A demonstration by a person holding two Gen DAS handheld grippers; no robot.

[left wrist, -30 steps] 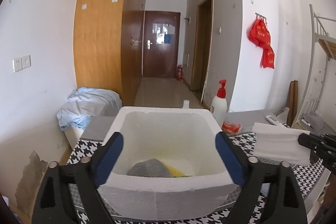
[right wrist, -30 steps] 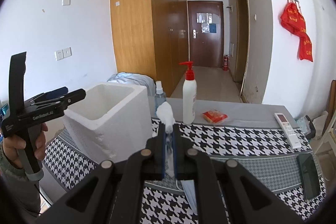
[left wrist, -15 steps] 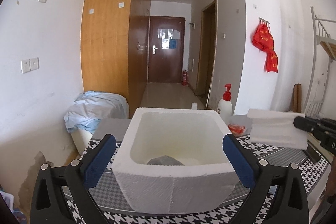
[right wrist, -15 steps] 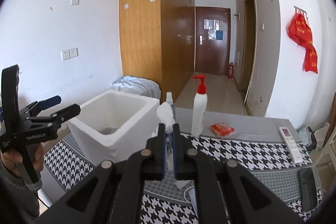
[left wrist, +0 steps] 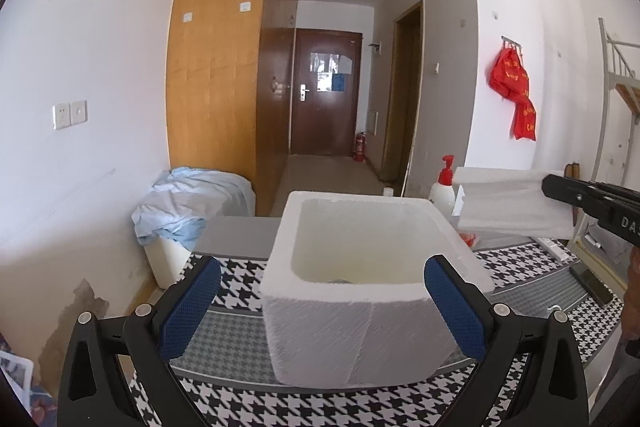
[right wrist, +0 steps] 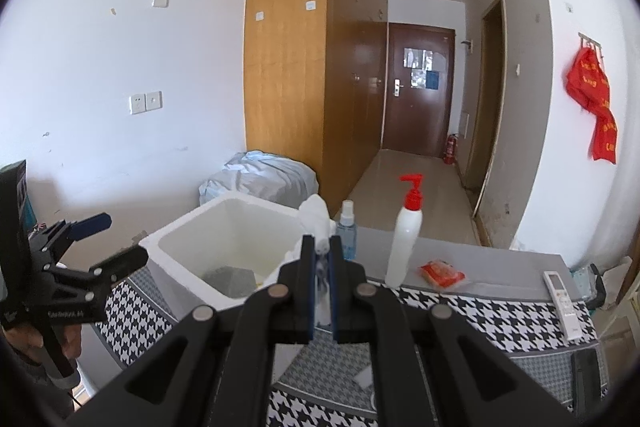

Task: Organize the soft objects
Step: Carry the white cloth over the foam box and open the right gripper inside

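Observation:
A white foam box [left wrist: 372, 283] stands on the houndstooth tablecloth [left wrist: 240, 283]; it also shows in the right wrist view [right wrist: 224, 247], with a grey soft item [right wrist: 230, 277] on its floor. My right gripper [right wrist: 322, 267] is shut on a white folded cloth [right wrist: 316, 223], held in the air beside the box's right rim. The cloth [left wrist: 516, 201] and that gripper [left wrist: 592, 197] show in the left wrist view. My left gripper [left wrist: 320, 307] is open and empty, just in front of the box; it also shows at the right wrist view's left edge [right wrist: 100, 243].
A white pump bottle with a red top [right wrist: 408, 239], a blue spray bottle [right wrist: 346, 233], a red packet [right wrist: 440, 273], a white remote [right wrist: 562, 297] and a dark phone [right wrist: 586, 375] lie on the table. A bin draped with a blue sheet [left wrist: 188, 211] stands left.
My right gripper has carried the white cloth up and left, towards the box's right rim. My left gripper has drawn back and lowered, so the box's inside is mostly hidden from it.

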